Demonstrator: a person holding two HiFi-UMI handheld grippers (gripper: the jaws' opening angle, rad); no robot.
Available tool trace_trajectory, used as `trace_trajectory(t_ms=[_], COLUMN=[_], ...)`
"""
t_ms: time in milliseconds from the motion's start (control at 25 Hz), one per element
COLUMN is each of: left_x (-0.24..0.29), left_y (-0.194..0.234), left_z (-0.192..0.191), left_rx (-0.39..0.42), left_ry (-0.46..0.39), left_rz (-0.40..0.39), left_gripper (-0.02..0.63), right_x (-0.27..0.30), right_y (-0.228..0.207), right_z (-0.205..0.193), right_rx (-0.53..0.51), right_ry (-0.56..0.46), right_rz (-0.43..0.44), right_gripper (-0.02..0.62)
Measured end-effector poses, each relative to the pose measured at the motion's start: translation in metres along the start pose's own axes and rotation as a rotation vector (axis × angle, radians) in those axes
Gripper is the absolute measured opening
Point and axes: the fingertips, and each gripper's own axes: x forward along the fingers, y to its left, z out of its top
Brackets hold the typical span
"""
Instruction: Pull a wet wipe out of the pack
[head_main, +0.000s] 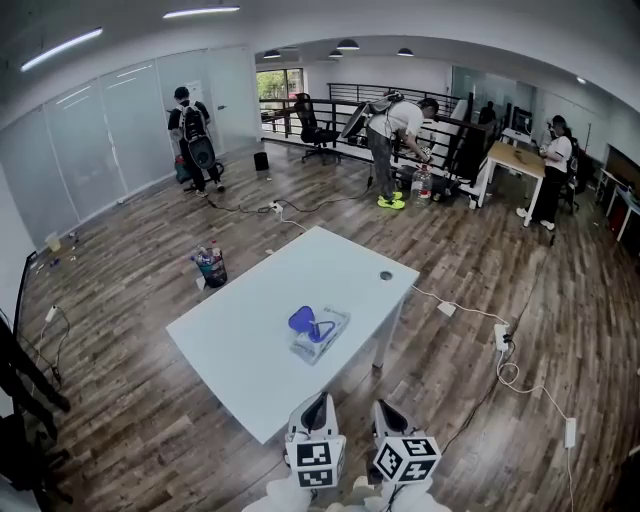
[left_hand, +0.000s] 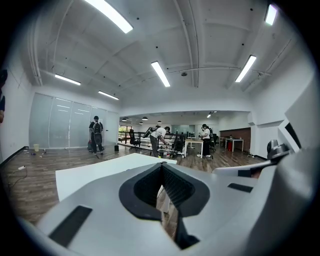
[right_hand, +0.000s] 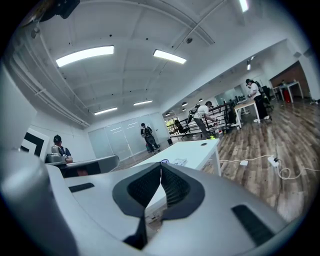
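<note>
Item: soft clear plastic wet-wipe pack with blue lid (head_main: 318, 333), on white desk (head_main: 250, 350): light, floppy, likely to slide. Pinch the wipe at the lid opening and steady the pack. Tools: left gripper (head_main: 317, 406), right gripper (head_main: 386, 410), fingers closed, empty

Worktop (head_main: 250, 350) looks smooth matt white. Floor (head_main: 130, 400) is dark wood planks, wipe pack (head_main: 330, 332) shiny clear plastic.

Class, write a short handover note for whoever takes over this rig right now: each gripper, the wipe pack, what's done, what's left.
Left gripper: shut, empty, short of the table near its edge.
Right gripper: shut, empty, beside the left one.
Wet wipe pack: lies mid-table, blue part on top, apart from both grippers.
Done: nothing; no wipe shows pulled out.
Left: reach in, steady the pack, pinch a wipe, pull it out.
</note>
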Motion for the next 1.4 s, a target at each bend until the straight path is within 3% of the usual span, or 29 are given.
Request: trace_trajectory(t_ms=[680,1400], left_x=[0.017,0.060], left_y=[-0.001,0.004], left_z=[-0.005,0.001], left_rx=[0.019,-0.012], left_ry=[-0.004,-0.008], left_rz=[-0.007,0.056], left_gripper=[0.000,0.000], right_x=[0.010,0.057], right_y=[-0.015,-0.029], right_z=[0.007,0.028], right_rx=[0.001,-0.024], right_ry=[-0.012,0.006], right_rz=[-0.016,0.055], right_gripper=[0.009,0.009])
